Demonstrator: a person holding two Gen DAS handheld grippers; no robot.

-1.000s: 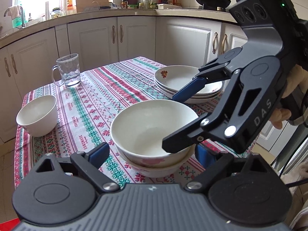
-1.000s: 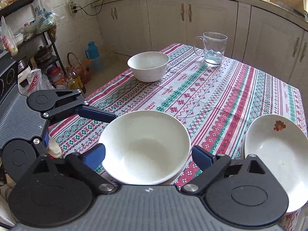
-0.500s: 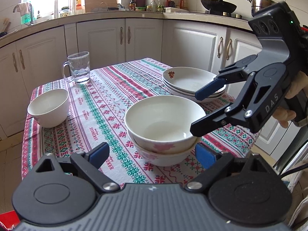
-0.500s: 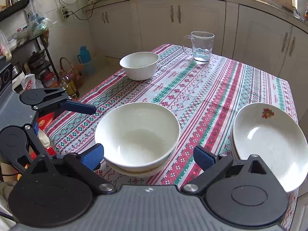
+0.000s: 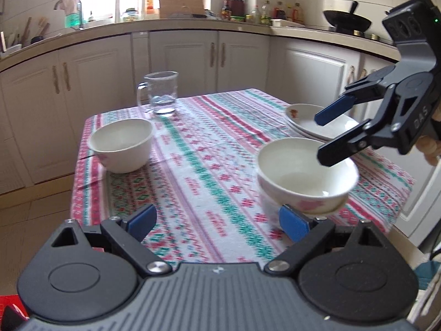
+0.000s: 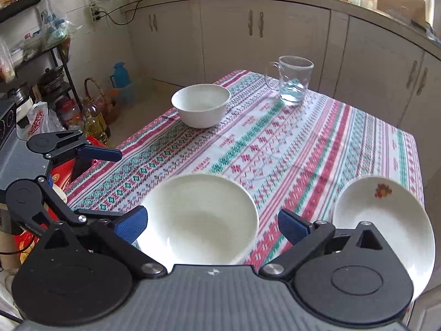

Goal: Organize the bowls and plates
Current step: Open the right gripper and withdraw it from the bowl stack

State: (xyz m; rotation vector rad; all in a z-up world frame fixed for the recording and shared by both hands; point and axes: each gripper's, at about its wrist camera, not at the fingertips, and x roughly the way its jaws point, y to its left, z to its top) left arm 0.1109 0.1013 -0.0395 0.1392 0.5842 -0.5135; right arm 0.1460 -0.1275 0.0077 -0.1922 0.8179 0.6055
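Two nested bowls (image 6: 199,218) are sitting just ahead of the right gripper (image 6: 210,224), between its spread, empty fingers. The left gripper (image 5: 217,222) is also gaping, holding nothing. One lone bowl (image 5: 121,143) and one glass mug (image 5: 161,93) are standing beyond; stacked plates (image 6: 386,215), count unclear, are lying right.

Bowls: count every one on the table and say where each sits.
3: two nested in the bowl stack by the near edge, beside the plates; the lone bowl stands near the glass mug. None seem hidden.
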